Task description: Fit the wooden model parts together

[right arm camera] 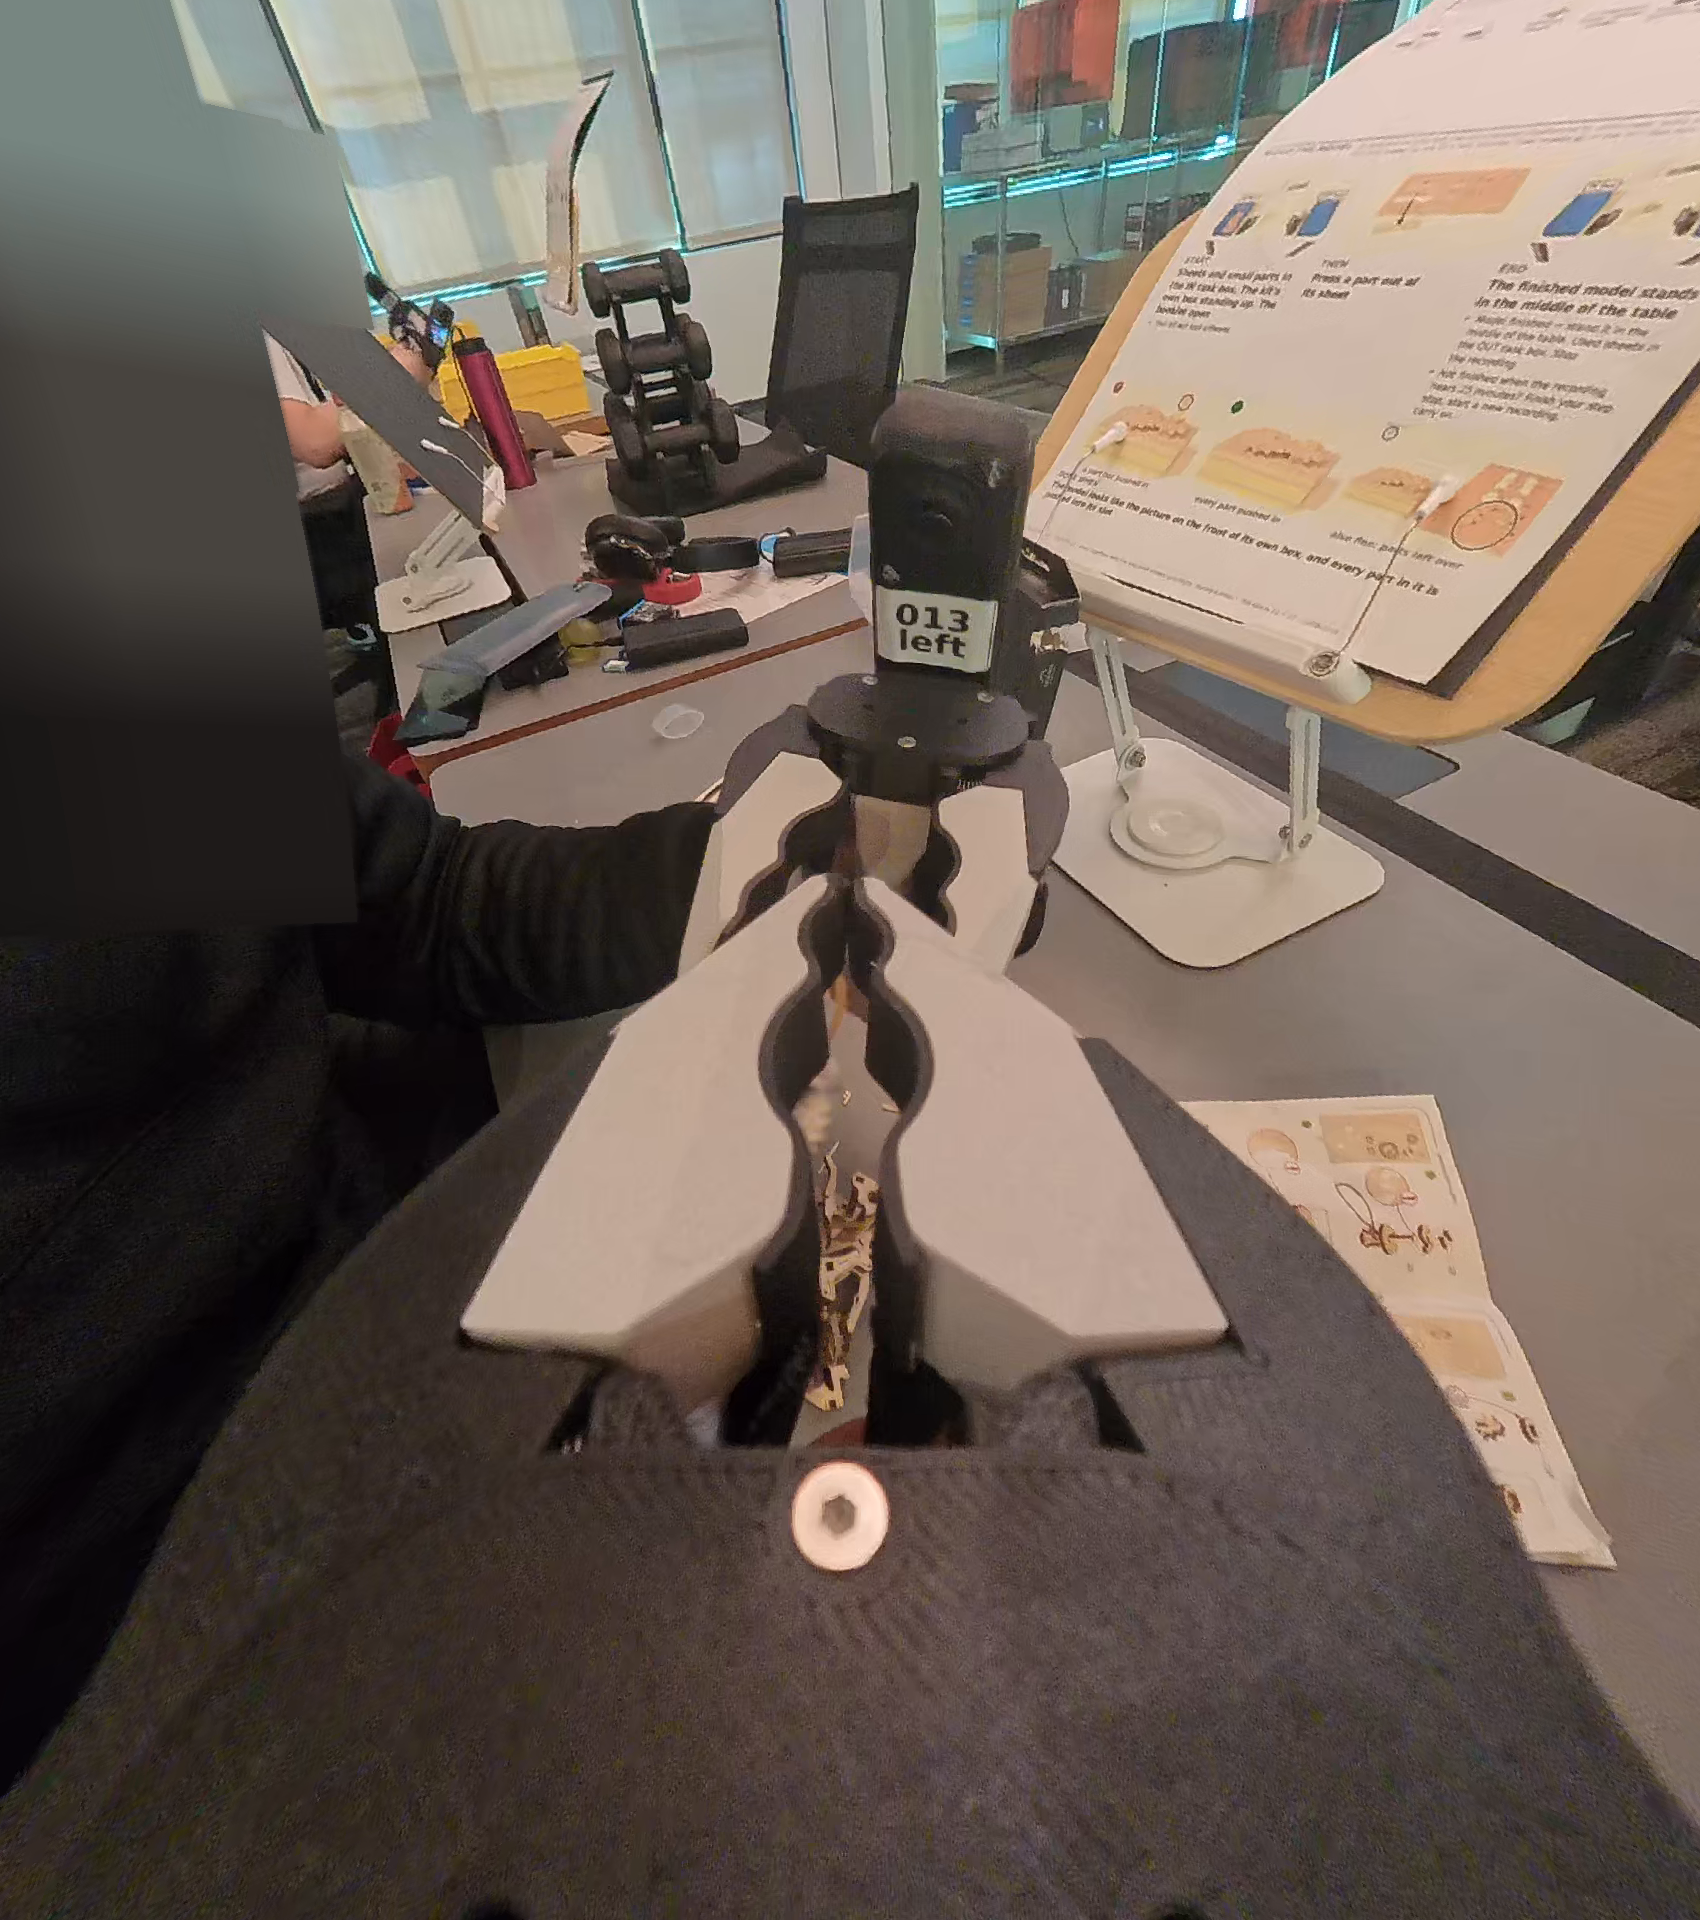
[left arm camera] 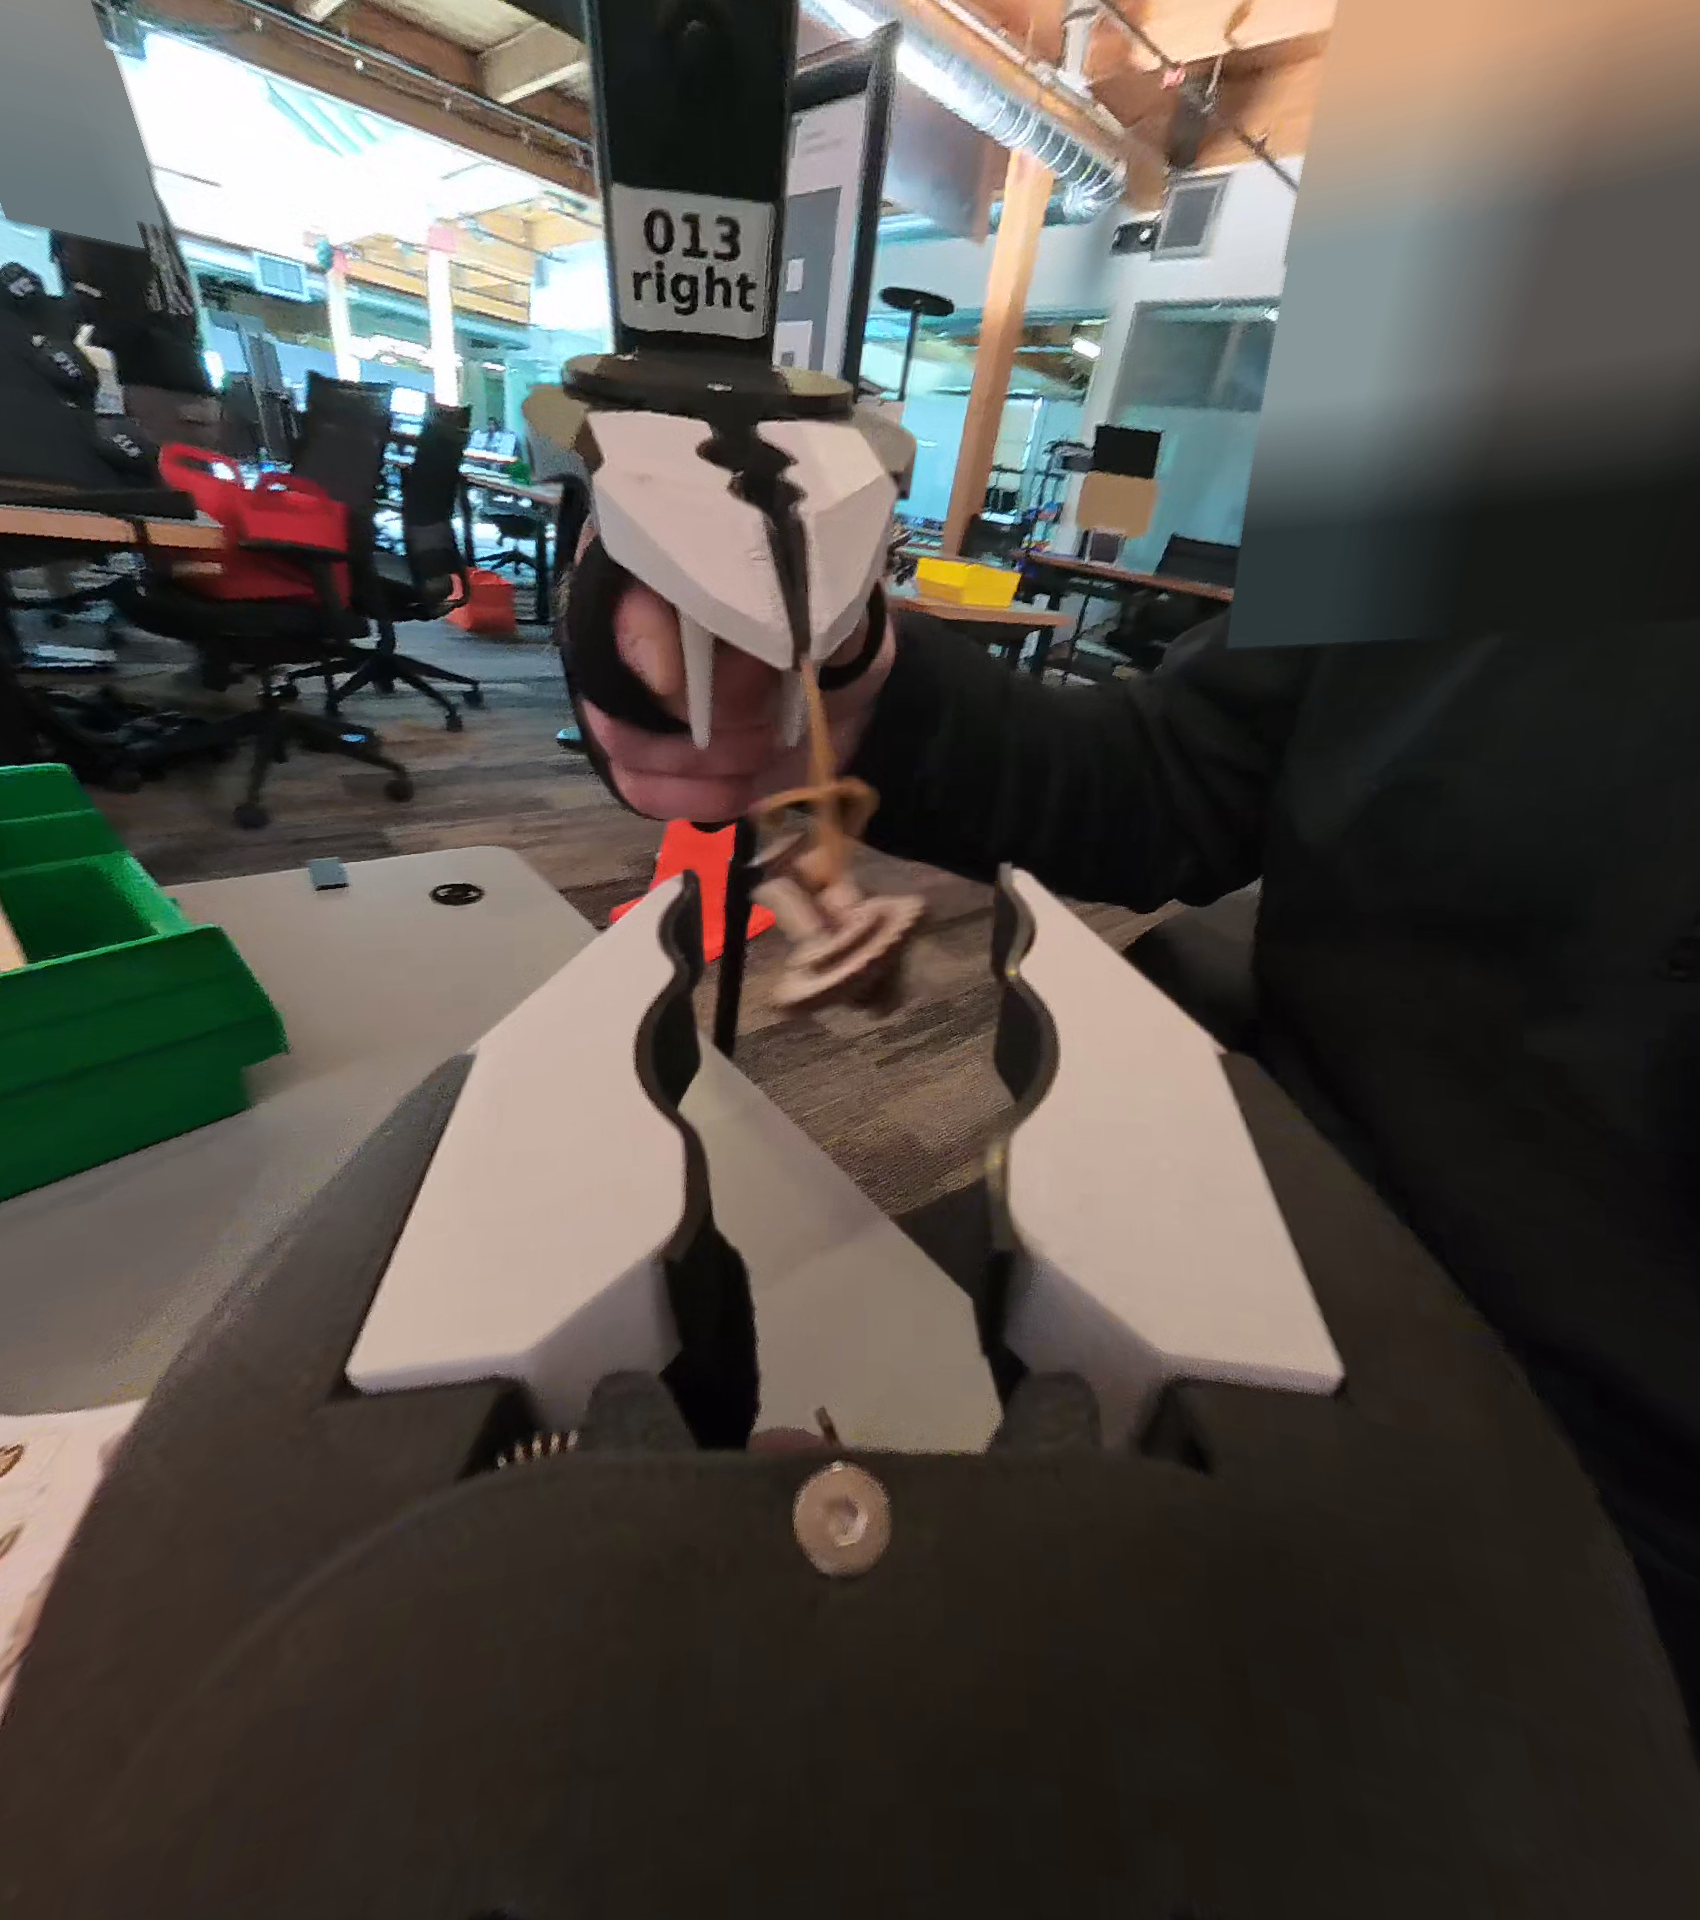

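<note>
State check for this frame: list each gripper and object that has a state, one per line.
left gripper: open, nothing between its fingers.
right gripper: shut on the rubber band.
rubber band: hangs from the right gripper's tip.
wooden gear assembly: dangling from the band, off the table, motion-blurred.
green bin: on the table, open-topped.
instruction sheet: flat on the table.
</note>
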Demonstrator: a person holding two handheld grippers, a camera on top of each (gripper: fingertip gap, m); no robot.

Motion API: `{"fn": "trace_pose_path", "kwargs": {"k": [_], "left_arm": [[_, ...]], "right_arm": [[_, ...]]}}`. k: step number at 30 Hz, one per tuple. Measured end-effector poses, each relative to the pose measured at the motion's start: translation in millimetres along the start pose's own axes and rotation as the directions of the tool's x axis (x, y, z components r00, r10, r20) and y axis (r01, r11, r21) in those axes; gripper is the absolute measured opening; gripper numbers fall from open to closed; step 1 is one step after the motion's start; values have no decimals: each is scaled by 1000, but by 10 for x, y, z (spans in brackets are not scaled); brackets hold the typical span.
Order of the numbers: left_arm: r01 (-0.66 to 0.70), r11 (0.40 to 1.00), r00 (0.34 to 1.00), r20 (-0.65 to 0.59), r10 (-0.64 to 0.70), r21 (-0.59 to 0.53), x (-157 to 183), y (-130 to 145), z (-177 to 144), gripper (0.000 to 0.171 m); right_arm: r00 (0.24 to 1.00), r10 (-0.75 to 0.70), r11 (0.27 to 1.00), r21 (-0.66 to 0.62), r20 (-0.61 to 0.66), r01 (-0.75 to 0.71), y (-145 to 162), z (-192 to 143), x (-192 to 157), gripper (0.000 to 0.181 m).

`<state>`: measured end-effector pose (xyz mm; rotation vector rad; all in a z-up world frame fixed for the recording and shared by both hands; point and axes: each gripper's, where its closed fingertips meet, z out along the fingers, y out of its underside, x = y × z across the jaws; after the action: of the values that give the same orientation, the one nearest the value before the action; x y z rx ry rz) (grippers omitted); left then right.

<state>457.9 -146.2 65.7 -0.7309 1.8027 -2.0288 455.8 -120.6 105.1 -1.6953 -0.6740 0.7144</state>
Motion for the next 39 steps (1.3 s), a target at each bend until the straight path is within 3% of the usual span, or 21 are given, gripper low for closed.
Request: {"fn": "trace_pose_path", "kwargs": {"k": [5,8,17,24,27,30,36,39], "left_arm": [[14,1000,1000,-17,-14,-12,1,66,105,49],[-12,1000,1000,-12,12,-20,3,99,164,30],[-59,992,998,23,62,-110,-12,228,238,29],[-39,995,999,29,42,-91,-32,214,253,29],[-36,997,998,41,39,-73,-44,161,217,29],[-17,998,999,48,20,-55,-61,120,181,29],[18,999,1000,21,-18,-27,-39,90,190,29],[24,999,999,22,-24,-28,-36,90,205,29]], "right_arm": [[1000,14,1000,15,0,-14,-45,19,2,0],[1000,16,1000,19,-1,-16,-70,39,-3,0],[1000,8,998,58,-7,-8,-222,26,-50,0],[999,-46,998,49,-12,47,-301,13,-160,0],[988,-139,988,-80,-75,133,-140,-8,-200,0],[960,-240,963,-157,-142,218,-11,-105,-234,31],[866,-468,844,-379,-175,379,314,-166,-263,20],[844,-504,819,-411,-184,400,386,-137,-269,13]]}}
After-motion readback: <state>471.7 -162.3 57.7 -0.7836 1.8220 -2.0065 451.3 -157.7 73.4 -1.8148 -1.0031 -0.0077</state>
